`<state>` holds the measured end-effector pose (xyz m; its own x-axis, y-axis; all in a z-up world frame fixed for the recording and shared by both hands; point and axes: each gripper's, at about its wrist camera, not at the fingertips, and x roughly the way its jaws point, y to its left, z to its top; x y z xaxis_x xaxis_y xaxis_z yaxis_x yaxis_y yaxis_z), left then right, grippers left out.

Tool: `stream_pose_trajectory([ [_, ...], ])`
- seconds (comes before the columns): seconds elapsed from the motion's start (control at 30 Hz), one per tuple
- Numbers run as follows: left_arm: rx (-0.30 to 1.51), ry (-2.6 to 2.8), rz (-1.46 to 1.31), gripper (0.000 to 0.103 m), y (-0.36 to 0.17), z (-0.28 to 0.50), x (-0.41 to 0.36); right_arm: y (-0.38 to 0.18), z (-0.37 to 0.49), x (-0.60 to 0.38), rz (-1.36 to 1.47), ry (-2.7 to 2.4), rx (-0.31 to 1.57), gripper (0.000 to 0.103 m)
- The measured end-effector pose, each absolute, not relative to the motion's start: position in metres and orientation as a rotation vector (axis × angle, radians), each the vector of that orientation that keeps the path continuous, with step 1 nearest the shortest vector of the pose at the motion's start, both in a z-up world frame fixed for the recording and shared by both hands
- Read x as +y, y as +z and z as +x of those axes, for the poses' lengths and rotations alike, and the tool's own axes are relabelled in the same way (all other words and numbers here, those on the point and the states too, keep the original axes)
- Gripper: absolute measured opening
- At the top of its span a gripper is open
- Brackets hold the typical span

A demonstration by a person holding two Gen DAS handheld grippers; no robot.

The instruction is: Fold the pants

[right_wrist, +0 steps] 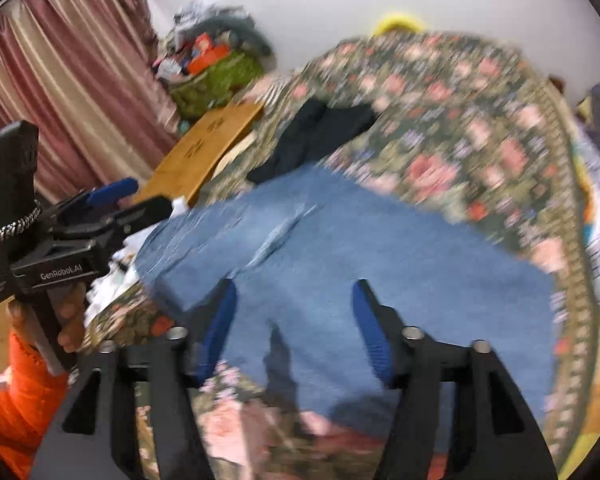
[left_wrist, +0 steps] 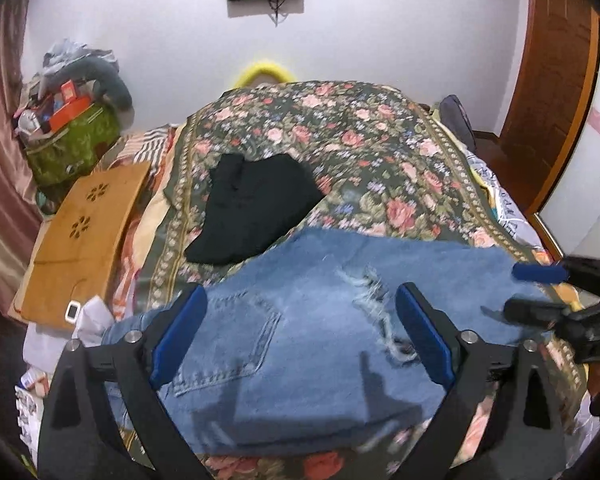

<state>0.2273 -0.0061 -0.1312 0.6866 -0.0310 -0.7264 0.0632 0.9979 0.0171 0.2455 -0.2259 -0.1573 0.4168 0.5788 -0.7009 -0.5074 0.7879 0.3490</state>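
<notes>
Blue ripped jeans [left_wrist: 320, 344] lie folded on the floral bedspread [left_wrist: 360, 148], back pocket at left. My left gripper [left_wrist: 300, 304] is open and empty, jaws wide just above the jeans. My right gripper [right_wrist: 294, 300] is open and empty over the right part of the jeans [right_wrist: 360, 248]; that view is blurred. The right gripper also shows at the right edge of the left wrist view [left_wrist: 516, 292], jaws apart. The left gripper shows at the left of the right wrist view [right_wrist: 148, 196], held by a hand in an orange sleeve.
A folded black garment [left_wrist: 252, 208] lies behind the jeans. A wooden lap tray [left_wrist: 84, 236] sits on the bed's left side, with a green bag of clutter [left_wrist: 68, 144] beyond it. Curtains hang at left, a wooden door [left_wrist: 556, 92] at right.
</notes>
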Motion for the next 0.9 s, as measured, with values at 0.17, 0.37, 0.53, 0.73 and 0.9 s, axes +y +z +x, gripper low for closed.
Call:
stream_pose_trajectory([
  [0.17,0.811,-0.109,0.030,0.102,-0.123,0.254,-0.032,-0.142,0.259,-0.259,0.014,0.553,0.816,0.076],
  [0.37,0.870,-0.156,0.057,0.102,-0.138,0.293,-0.067,-0.154,0.280,-0.287,0.027,0.480,0.822,0.076],
  [0.53,0.982,-0.192,0.103,0.102,-0.173,0.323,-0.092,-0.188,0.298,-0.296,0.074,0.483,0.929,0.076],
  [0.73,1.135,-0.187,0.230,0.102,-0.228,0.334,-0.106,-0.246,0.303,-0.299,0.077,0.508,1.111,0.076],
  [0.9,1.121,-0.214,0.238,0.103,-0.237,0.320,-0.100,-0.252,0.280,-0.313,0.099,0.518,1.063,0.076],
])
